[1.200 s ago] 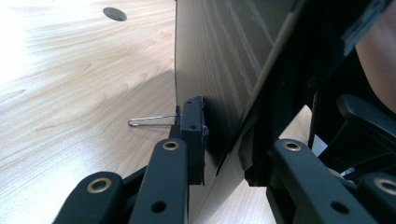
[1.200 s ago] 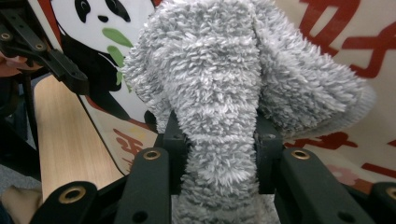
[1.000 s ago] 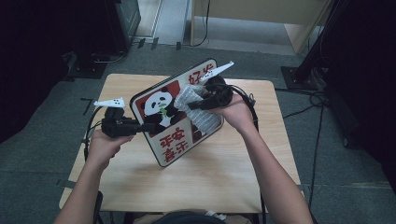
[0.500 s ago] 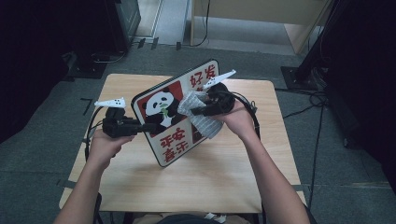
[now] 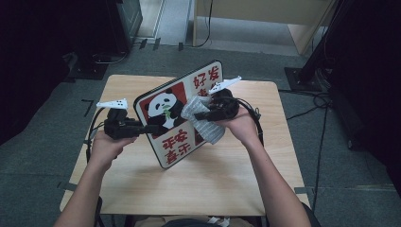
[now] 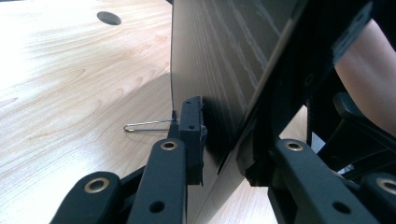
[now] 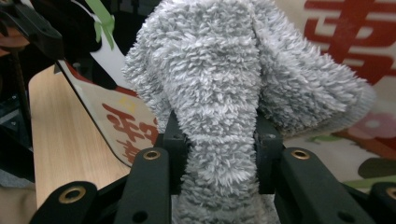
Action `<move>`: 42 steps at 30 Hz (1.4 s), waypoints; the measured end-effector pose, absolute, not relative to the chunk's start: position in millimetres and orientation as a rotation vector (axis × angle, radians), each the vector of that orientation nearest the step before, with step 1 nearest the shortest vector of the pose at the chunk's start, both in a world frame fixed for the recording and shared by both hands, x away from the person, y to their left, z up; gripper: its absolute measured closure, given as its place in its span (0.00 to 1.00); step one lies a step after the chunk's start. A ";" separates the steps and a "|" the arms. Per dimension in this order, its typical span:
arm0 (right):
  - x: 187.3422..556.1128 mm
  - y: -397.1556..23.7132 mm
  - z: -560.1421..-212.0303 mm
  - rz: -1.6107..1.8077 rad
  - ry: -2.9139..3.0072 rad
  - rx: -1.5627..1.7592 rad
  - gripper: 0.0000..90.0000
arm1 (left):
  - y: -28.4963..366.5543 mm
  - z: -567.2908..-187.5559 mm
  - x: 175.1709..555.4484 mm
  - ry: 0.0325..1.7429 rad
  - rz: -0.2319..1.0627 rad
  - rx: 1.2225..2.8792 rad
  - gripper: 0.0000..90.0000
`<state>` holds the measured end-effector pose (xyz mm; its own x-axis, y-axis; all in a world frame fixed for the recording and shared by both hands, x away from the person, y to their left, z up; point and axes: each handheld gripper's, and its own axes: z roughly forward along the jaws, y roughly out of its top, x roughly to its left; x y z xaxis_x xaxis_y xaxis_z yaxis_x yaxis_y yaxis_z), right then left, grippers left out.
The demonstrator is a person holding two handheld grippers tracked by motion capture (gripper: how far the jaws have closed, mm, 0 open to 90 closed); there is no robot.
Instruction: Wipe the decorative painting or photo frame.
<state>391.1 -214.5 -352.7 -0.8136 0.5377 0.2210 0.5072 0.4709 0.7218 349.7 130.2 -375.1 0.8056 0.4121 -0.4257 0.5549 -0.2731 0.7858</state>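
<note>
Left gripper [image 5: 142, 128] clamps the panda board's [image 5: 177, 118] edge to prop it tilted on the table [image 5: 142, 189] while right gripper [image 5: 201, 115], closed on grey cloth [image 5: 205, 125], wipes its face.

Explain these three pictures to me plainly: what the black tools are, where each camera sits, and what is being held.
A person sits at a wooden table and holds a hand-operated black tool with two jaws in each hand; there is no robot arm.

The wide picture comes from a camera above, looking down. The other two come from cameras riding on each tool, looking along its jaws.

The left gripper clamps the edge of a panda board, a flat panel with a panda picture and red characters, held tilted up on the table. In the left gripper view you see its dark back.

The right gripper pinches a grey fluffy cloth against the board's printed face, apparently to wipe it.
</note>
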 end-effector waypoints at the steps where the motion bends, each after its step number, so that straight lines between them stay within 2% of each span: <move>1: 390.8 -214.5 -354.1 1.285 2.663 0.948 0.74 | 130.2 -375.2 349.5 0.728 -0.164 1.904 0.82; 42: 378.5 -222.5 -412.0 1.233 2.707 0.969 0.73 | 129.9 -375.5 349.9 0.731 -0.177 1.904 0.81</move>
